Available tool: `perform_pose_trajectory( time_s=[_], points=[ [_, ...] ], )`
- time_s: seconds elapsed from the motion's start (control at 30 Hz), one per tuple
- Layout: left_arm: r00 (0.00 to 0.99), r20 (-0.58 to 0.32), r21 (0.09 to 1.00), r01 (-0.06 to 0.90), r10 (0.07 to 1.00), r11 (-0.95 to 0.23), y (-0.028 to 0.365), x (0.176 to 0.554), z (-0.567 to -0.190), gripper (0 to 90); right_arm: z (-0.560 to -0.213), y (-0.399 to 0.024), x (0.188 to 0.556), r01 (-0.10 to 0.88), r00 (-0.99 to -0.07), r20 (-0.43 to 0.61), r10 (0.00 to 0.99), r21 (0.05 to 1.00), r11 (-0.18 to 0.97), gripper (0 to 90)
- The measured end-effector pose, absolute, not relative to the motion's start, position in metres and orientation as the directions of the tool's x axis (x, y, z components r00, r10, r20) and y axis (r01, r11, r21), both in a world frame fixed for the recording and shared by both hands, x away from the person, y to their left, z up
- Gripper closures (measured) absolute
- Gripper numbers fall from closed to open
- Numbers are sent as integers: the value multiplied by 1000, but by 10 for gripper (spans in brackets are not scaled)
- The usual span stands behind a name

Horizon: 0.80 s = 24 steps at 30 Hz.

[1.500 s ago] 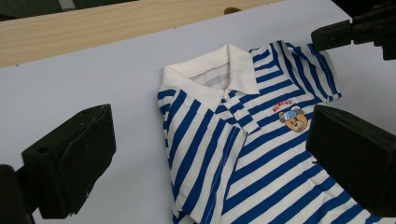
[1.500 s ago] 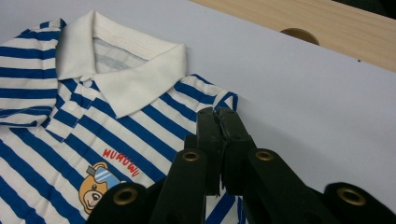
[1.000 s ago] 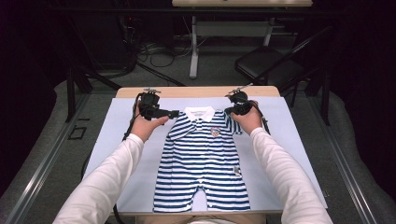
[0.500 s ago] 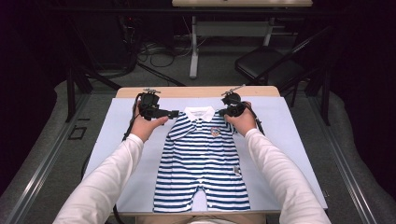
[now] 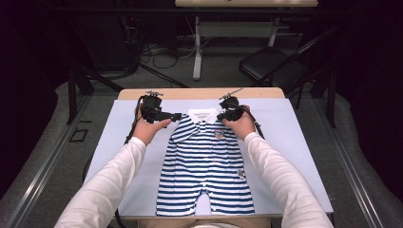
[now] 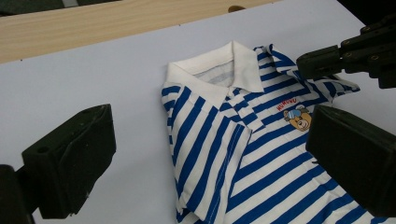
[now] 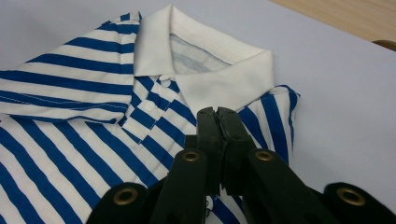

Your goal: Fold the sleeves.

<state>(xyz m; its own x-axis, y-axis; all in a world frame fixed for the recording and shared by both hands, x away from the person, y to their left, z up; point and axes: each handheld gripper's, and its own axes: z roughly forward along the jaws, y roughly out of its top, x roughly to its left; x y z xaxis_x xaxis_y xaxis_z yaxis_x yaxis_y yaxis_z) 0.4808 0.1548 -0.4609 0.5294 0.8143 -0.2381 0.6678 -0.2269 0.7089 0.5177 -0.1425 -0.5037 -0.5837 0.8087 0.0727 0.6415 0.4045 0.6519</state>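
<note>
A blue-and-white striped baby romper [image 5: 204, 161] with a white collar [image 5: 202, 115] lies flat, front up, on a pale mat [image 5: 294, 142]. My left gripper [image 5: 177, 116] is at the romper's left shoulder, open, jaws wide to either side of the striped sleeve [image 6: 210, 126] with nothing pressed between them. My right gripper [image 5: 222, 115] is shut, its tips [image 7: 217, 112] low over the other shoulder just beside the collar [image 7: 205, 60]. Whether any cloth is pinched there I cannot tell. It appears from the side in the left gripper view [image 6: 301, 65]. The sleeve edge on that side looks folded inward [image 7: 285, 107].
The mat covers a wooden table whose far edge [image 5: 199, 93] is bare. Behind the table are a dark chair [image 5: 271, 71], a table leg [image 5: 197, 52] and loose cables on the floor [image 5: 157, 47]. Metal rails [image 5: 43, 161] run along both sides.
My right hand has slid inward toward the collar, and the right sleeve, spread out before, now lies tucked in. The left hand has stayed put.
</note>
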Motion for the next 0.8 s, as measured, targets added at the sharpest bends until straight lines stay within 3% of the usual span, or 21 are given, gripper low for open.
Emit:
perform_pose_trajectory(
  time_s=[0.8],
  points=[
    [526, -240, 713, 666, 816, -220, 157, 480, -461, 17, -523, -104, 509, 651, -613, 75, 786, 612, 449, 889]
  ],
)
